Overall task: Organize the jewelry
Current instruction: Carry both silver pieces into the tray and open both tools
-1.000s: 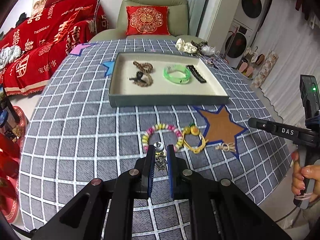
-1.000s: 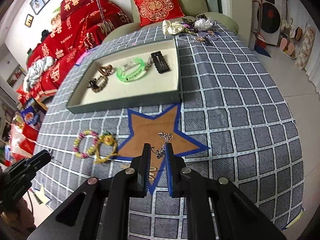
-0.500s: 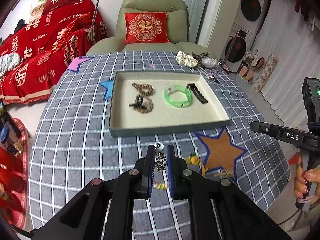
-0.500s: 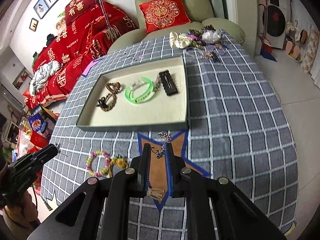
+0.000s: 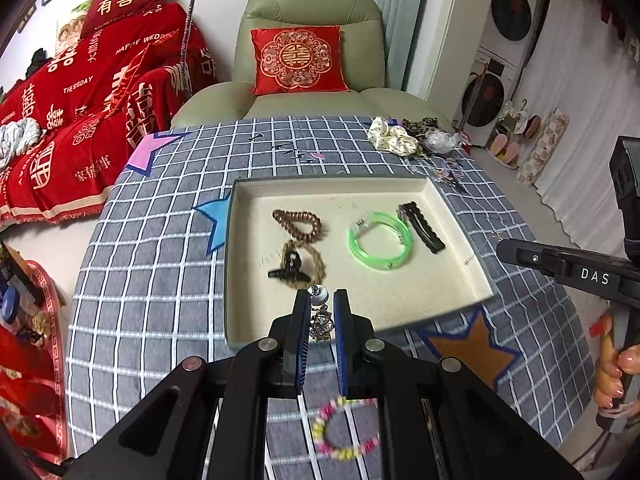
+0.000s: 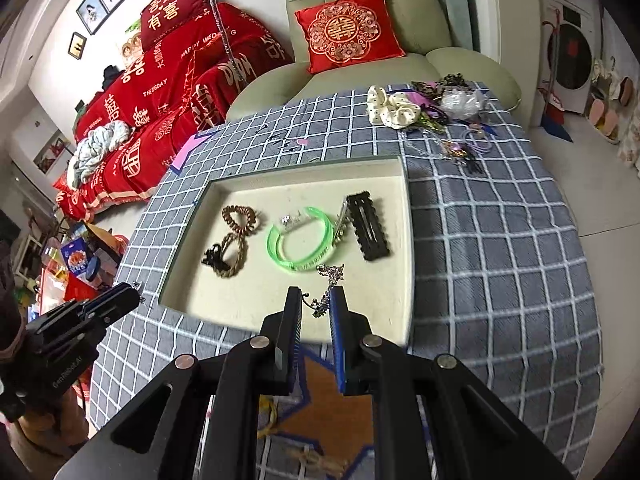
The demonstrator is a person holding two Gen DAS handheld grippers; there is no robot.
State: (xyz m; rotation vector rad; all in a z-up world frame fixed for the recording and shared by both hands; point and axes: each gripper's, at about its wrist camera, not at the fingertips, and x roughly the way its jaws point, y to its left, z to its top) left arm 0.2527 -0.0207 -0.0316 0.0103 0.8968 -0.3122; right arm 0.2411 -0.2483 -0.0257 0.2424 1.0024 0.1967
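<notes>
1. Jewelry is held in both tools. The left gripper (image 5: 320, 322) is nearly closed on a small metal charm (image 5: 321, 322) topped by a white bead, pinched between the blue pads; the right gripper (image 6: 316, 310) is narrowed on a thin silver chain (image 6: 330, 278) that spills forward past the fingertips.

2. Both pieces are carried over the near edge of the tray (image 5: 236, 320), just ahead of the jaws. Further ahead in the tray lie a brown coil tie (image 5: 298, 220), a braided loop with a black clasp (image 5: 298, 266), a green bangle (image 5: 380, 246) and a black hair clip (image 5: 422, 226).

3. The chain is judged light, limp and snag-prone, so it would best be taken at a bunched part, not a single link; a slow release is advised, since links may cling to the ribbed pads. The charm is judged small, hard and slippery, and is best gripped across its flat body, below the bead.

4. Below the left jaws a pastel bead bracelet (image 5: 344, 428) remains on the checked cloth (image 5: 160, 280); it is judged light and stiff enough to be pinched at one side of its ring.

5. Compared with a second ago, both tools have been lifted and carried forward: the charm was then low over the cloth beside the bracelet, and the chain was over the brown star (image 6: 320, 420). The tray contents are unchanged.
</notes>
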